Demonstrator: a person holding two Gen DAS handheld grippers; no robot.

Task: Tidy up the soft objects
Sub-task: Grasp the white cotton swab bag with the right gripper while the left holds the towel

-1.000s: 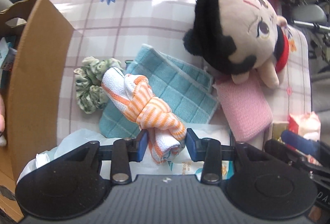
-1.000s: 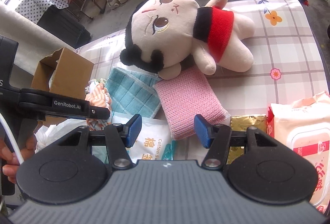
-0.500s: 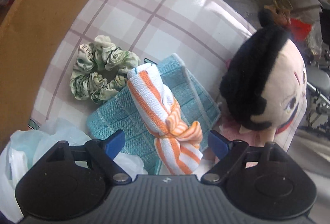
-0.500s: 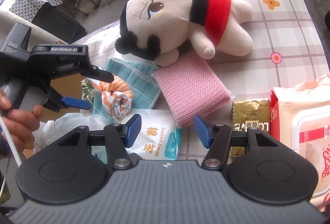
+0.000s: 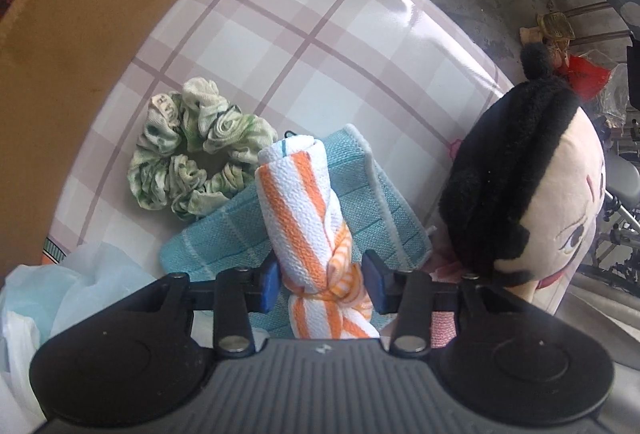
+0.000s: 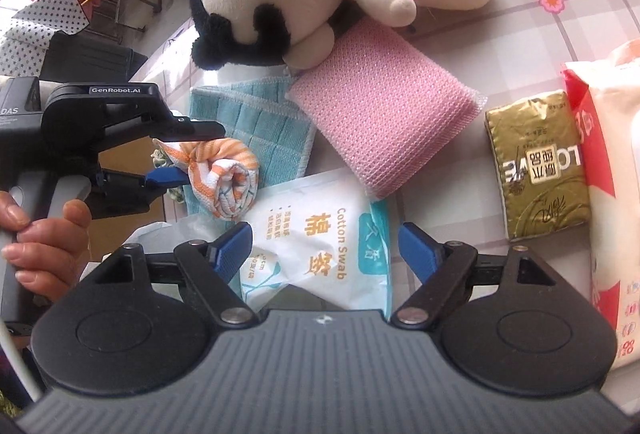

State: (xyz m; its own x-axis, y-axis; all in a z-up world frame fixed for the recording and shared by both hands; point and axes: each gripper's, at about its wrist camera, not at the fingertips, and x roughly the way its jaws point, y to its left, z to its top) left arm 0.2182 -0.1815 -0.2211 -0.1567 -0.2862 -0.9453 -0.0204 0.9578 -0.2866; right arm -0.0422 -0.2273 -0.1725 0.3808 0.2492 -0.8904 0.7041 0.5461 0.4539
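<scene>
My left gripper (image 5: 320,284) is shut on the knotted orange-and-white striped towel (image 5: 306,218), its blue pads pressing either side of the knot. The towel (image 6: 224,174) lies over a folded teal cloth (image 5: 240,230). A green scrunchie (image 5: 188,150) lies to its left. A big-headed plush doll (image 5: 528,194) lies on the right, its head partly on a pink sponge cloth (image 6: 384,114). My right gripper (image 6: 326,250) is open and empty above a cotton swab packet (image 6: 320,234).
A cardboard box (image 5: 72,54) stands at the left edge of the checked tablecloth (image 5: 320,34). A gold packet (image 6: 536,162) and a red-and-white wipes pack (image 6: 608,174) lie on the right. A white plastic bag (image 5: 60,286) sits near the box.
My left gripper was shut on the towel, opened wide half a second ago, and has now closed on the towel's knot again. My right gripper moved lower and closer to the swab packet.
</scene>
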